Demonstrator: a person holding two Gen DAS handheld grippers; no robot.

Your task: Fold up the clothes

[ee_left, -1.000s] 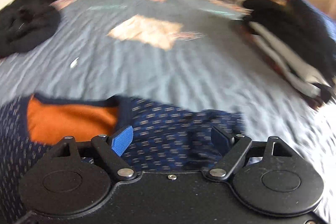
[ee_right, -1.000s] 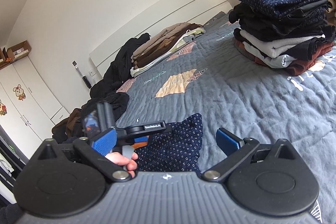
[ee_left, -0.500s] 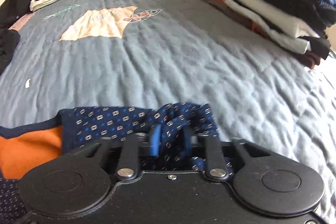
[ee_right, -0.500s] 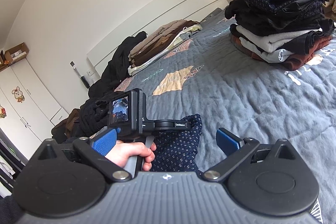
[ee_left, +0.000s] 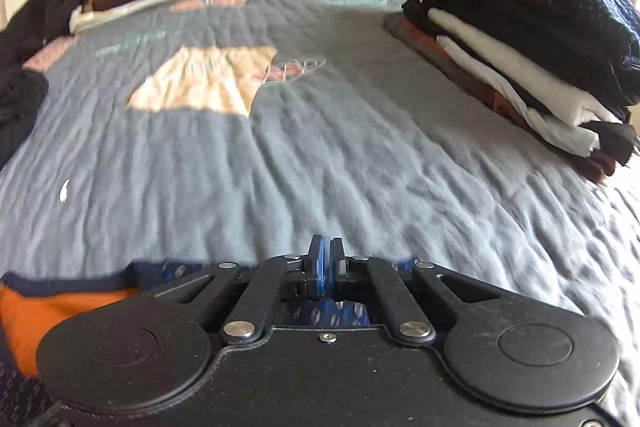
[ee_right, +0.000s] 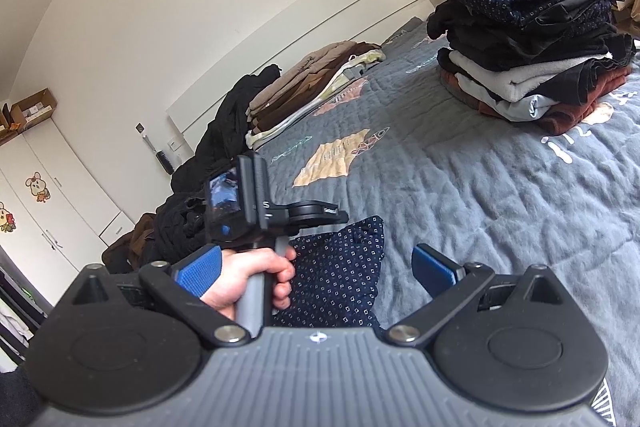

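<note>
The left gripper [ee_left: 325, 261], pads pressed together with no cloth visibly between them, sits directly over the navy patterned garment's [ee_right: 340, 267] near edge, while the spread-open right gripper [ee_right: 320, 267] waits beside it.

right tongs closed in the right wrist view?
No. The right tongs stand wide open, their blue pads far apart, with only the navy patterned garment lying on the bed beyond them.

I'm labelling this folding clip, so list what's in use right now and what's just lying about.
In use: navy patterned garment; left gripper; right gripper; quilt under the garment.

Lying about: tall folded stack; brown and beige pile; black clothes heap, possibly still to fold.
</note>
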